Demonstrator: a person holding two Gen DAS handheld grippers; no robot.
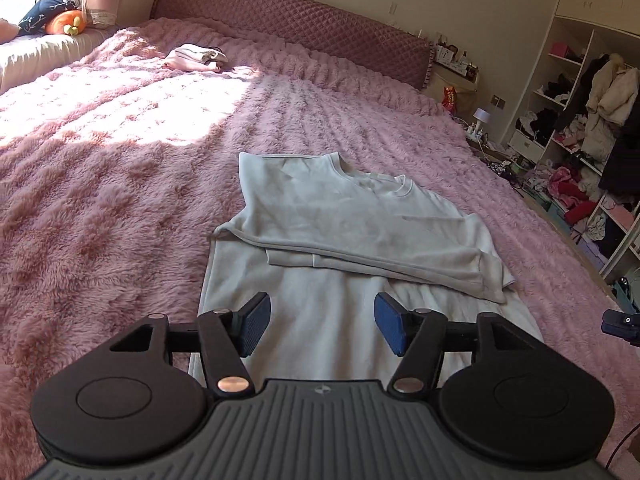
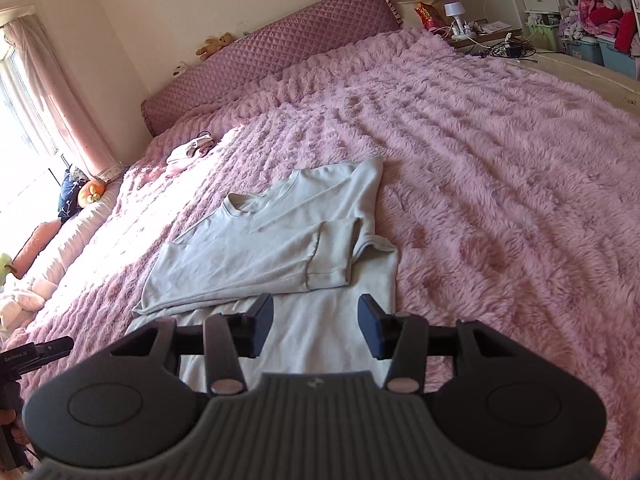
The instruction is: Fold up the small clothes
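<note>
The white shirt (image 1: 340,216) lies on the pink fluffy blanket (image 1: 120,184) of the bed, near the foot end, with its neck toward the headboard (image 1: 296,28). Both sleeves are already folded in across the chest, so the upper part looks like a narrow band, while the lower part is flat and not yet folded. The left claw (image 1: 322,324) hangs above this lower part, its blue pads apart and nothing between them. The right claw (image 2: 316,326) is also above the hem area, pads apart and empty. It seems both claws are lifted free of the cloth so the sleeves can stay flat without being pulled. Probably the next step is to take the bottom hem at its two corners and bring it up toward the collar; for this each claw must go down to its own side. The soft blanket may catch the cloth, so a corner could slip. Another small garment (image 1: 198,58) lies far off near the headboard, in sunlight.
</note>
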